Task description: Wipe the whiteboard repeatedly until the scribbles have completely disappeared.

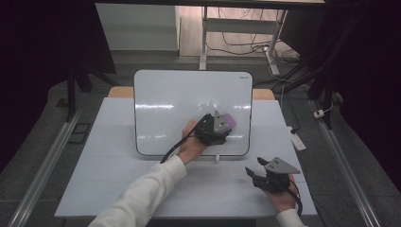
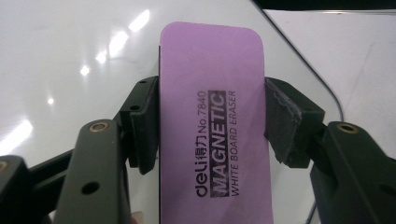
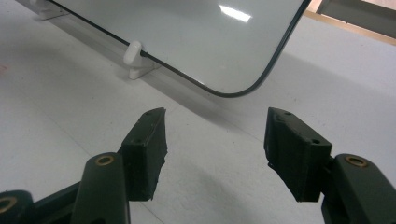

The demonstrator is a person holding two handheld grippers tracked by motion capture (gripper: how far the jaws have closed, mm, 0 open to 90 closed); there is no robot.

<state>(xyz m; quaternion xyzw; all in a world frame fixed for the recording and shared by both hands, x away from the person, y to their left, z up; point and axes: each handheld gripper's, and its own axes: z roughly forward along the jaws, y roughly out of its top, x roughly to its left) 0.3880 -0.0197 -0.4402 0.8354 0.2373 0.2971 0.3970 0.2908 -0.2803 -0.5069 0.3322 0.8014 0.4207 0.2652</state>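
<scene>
High view. A glossy whiteboard [image 1: 165, 111] with rounded corners and a thin dark edge stands tilted on small white feet at the centre of a matte white table [image 1: 113, 184]. The left gripper [image 1: 218, 127], reaching in from 6 o'clock on a white-sleeved forearm, pinches a purple eraser [image 1: 229, 121] against the lower right part of the board face. The eraser projects from the gripper toward 1 o'clock. The right gripper [image 1: 255, 171] rests low over the table at about 4 o'clock from the board, well apart from the eraser; the left hand is plainly the nearer one.

Left gripper view. The two black jaws press on the long sides of the eraser [image 2: 212, 121], a flat rounded rectangle with a smooth printed back reading "MAGNETIC WHITE BOARD ERASER". Its long axis runs from 6 to 12 o'clock, in line with the gripper. The whiteboard [image 2: 74, 51] lies directly beneath, shiny with lamp reflections; its rounded edge curves off toward 2 o'clock. Any wiping stroke probably has more clean travel toward 9 o'clock than toward that edge.

Right gripper view. The jaws stand spread and hold nothing above the table [image 3: 60, 102]. The whiteboard [image 3: 196, 42] corner lies at 12 o'clock, with one white plastic foot [image 3: 133, 58] at 11 o'clock.
</scene>
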